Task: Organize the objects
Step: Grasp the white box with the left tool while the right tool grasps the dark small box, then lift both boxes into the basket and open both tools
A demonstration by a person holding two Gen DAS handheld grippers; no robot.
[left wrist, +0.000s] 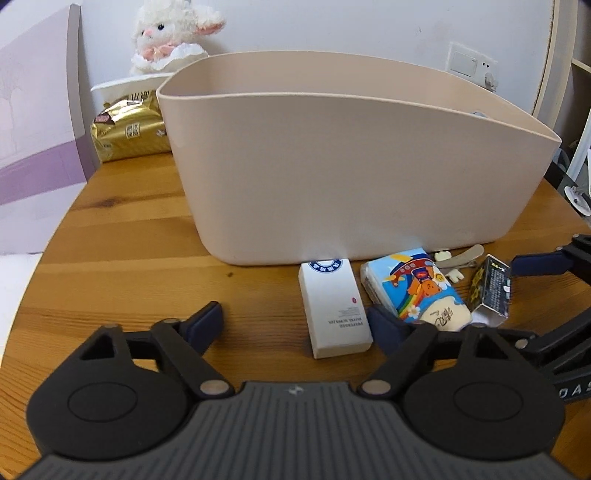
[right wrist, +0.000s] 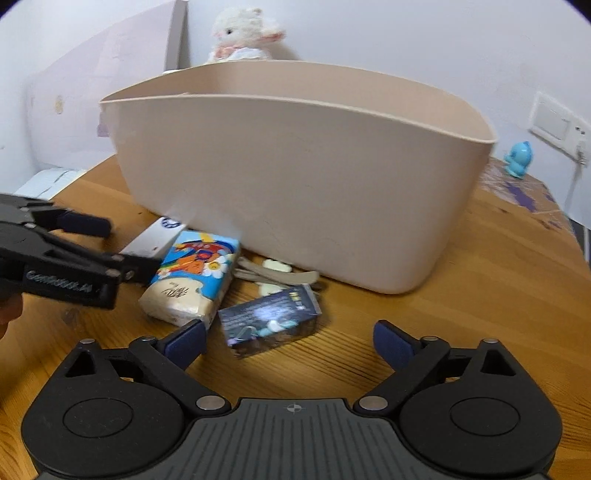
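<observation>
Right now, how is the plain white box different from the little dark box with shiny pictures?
The plain white rectangular box is longer and nearly blank; the small dark printed box is shorter and covered in pictures. The white box lies between the left gripper's open fingers; the dark box lies ahead of the open right gripper. Both rest on the wooden table.

Black gripper (left wrist: 297,325) (navy pads (left wrist: 205,323)), silver rivets.

So the bin (left wrist: 354,166) sits mid-table (left wrist: 129,240), with the plush (left wrist: 166,33) and snack bag (left wrist: 129,127) behind it to the left. Right in front: white box (left wrist: 334,306), tissue pack (left wrist: 415,291) just right of it, then the small dark box (left wrist: 491,290), hair clips (left wrist: 458,256) tucked behind against the bin.
</observation>
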